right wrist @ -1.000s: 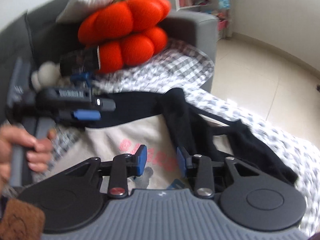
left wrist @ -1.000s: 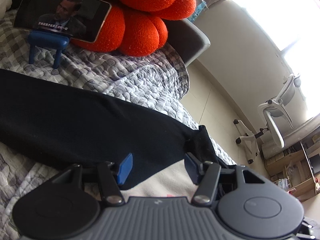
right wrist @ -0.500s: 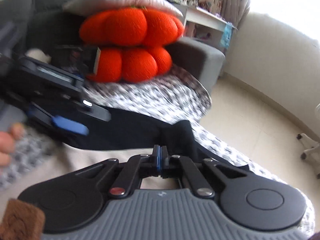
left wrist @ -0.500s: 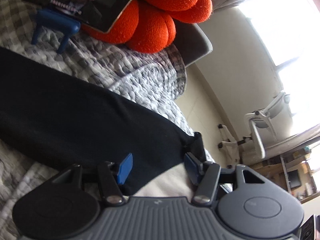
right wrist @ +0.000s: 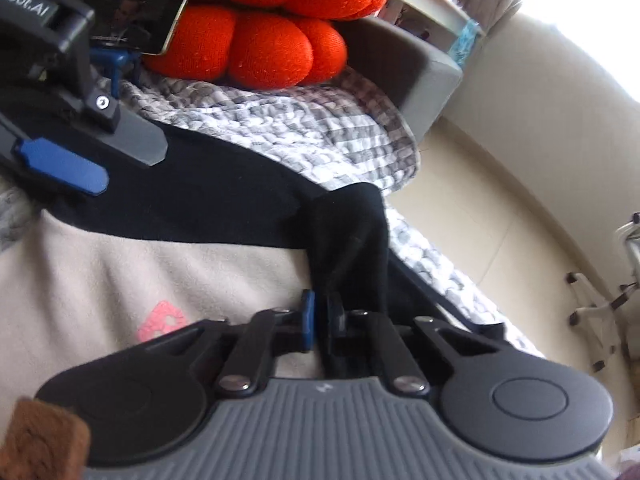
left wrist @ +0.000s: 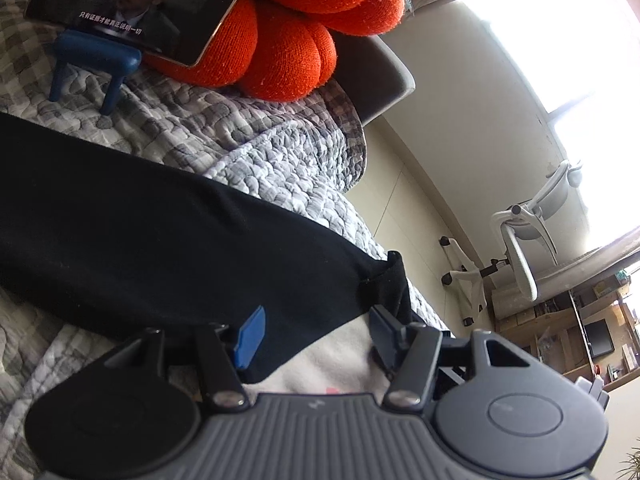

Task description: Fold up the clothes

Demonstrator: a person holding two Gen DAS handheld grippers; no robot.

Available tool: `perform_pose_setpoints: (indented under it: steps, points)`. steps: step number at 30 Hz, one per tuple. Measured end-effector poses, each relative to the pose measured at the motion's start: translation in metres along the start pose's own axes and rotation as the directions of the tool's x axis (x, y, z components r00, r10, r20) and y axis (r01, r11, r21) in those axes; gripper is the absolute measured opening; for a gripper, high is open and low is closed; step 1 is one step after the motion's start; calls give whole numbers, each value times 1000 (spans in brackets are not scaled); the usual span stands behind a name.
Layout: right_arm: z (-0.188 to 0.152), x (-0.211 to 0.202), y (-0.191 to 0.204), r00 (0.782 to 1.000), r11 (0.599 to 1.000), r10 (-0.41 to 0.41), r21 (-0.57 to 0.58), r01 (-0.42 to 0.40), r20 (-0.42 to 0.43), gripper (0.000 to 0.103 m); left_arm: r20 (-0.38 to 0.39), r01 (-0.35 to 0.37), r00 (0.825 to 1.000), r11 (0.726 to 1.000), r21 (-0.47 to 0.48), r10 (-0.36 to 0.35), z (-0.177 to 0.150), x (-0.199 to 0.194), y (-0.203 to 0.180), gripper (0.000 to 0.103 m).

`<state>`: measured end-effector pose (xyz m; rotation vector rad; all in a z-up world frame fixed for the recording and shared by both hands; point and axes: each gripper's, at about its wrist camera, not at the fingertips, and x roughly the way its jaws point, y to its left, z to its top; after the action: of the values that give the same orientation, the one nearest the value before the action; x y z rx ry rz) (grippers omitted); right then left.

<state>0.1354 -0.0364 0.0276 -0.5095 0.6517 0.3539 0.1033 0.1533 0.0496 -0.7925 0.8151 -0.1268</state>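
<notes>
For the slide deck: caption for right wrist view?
Right tool shut on black sleeve of cream shirt spread on checked blanket.

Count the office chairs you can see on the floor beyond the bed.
1: a white mesh office chair stands on the tiled floor by the bright window, beside a desk. Others may be hidden outside the views.

cream shirt [right wrist: 120,280] with black sleeves, apparently flat on quilt

Garment [left wrist: 160,232] laid across quilt [left wrist: 256,152].
Behind it phone [left wrist: 132,4] on stand [left wrist: 96,64], propped against cushion [left wrist: 288,52]; chair [left wrist: 520,248] far right.
</notes>
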Motion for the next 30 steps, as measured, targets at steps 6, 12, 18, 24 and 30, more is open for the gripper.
perform_pose_setpoints:
  steps: [6, 12, 18, 24, 30]
  points:
    - [3, -56, -11, 978, 977, 85, 175, -119, 190, 3, -16, 82, 996, 991, -104, -84, 4, -2, 15, 59]
    - [-13, -48, 12, 978, 973, 171, 136, -186, 115, 3, -49, 120, 990, 976, -182, -130, 0, 0, 22, 72]
    - [-19, -65, 5, 961, 955, 186, 194, -226, 205, 3, -61, 136, 987, 980, -143, -146, -7, 0, 10, 73]
    - [-15, -67, 12, 967, 973, 170, 125, -195, 190, 3, -92, 134, 985, 981, -138, -147, -14, 16, -3, 73]
    - [-2, -48, 30, 977, 991, 134, -6, -135, 168, 52, -47, 101, 993, 989, -103, -107, -12, 13, -9, 73]
